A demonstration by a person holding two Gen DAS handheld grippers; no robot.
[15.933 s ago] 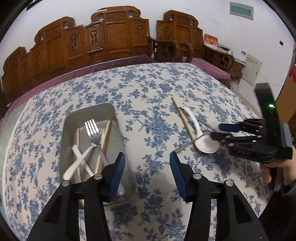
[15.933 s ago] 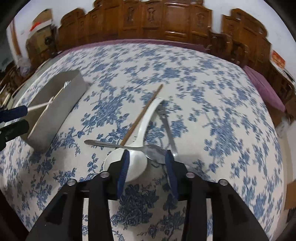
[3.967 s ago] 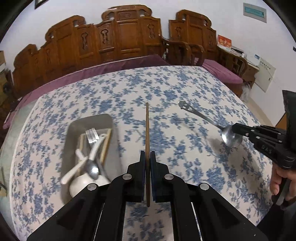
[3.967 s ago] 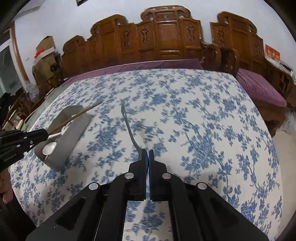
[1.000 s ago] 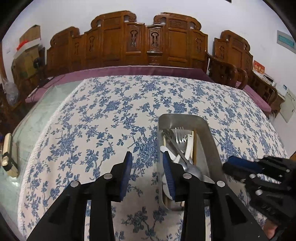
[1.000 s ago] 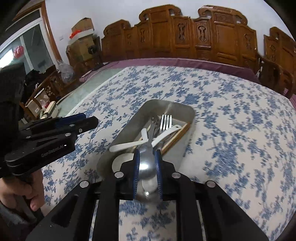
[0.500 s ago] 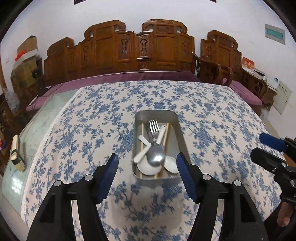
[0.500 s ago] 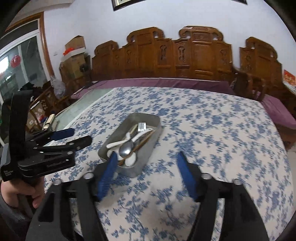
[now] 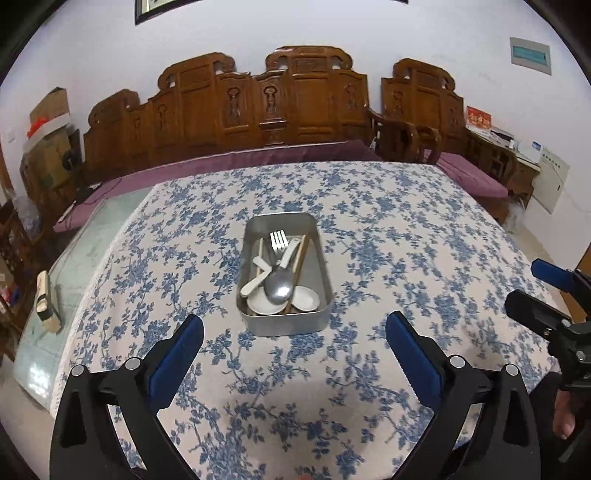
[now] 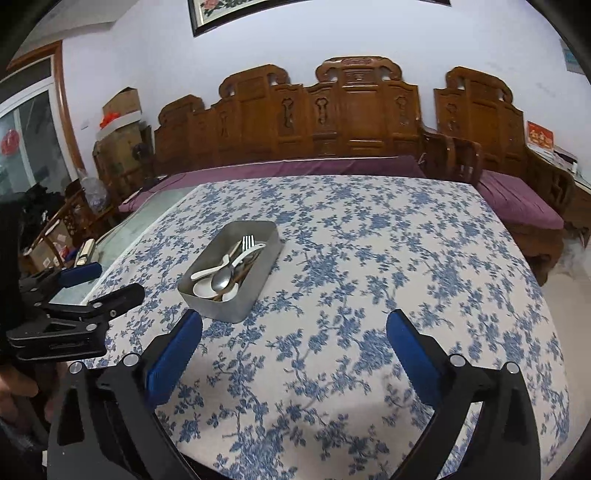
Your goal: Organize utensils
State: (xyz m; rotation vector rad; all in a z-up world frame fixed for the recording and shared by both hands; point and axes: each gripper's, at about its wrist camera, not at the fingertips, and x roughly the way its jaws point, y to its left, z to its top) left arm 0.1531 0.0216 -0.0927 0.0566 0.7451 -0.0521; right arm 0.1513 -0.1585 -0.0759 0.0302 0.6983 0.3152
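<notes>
The metal tray (image 9: 286, 325) of utensils lies lengthwise straight ahead of the left gripper (image 9: 293, 338), nearer than the right gripper (image 10: 293, 338); both just spread wide, empty

A blue-flowered cloth (image 9: 388, 236) covers the table, its left end bare glass (image 9: 74, 266) where a small boxy object (image 9: 46, 301) lies. Behind stand carved wooden benches (image 9: 291, 107) with purple cushions (image 9: 236, 162), cardboard boxes (image 10: 118, 122) stacked at left, and a framed picture (image 10: 236, 9) on the white wall.
</notes>
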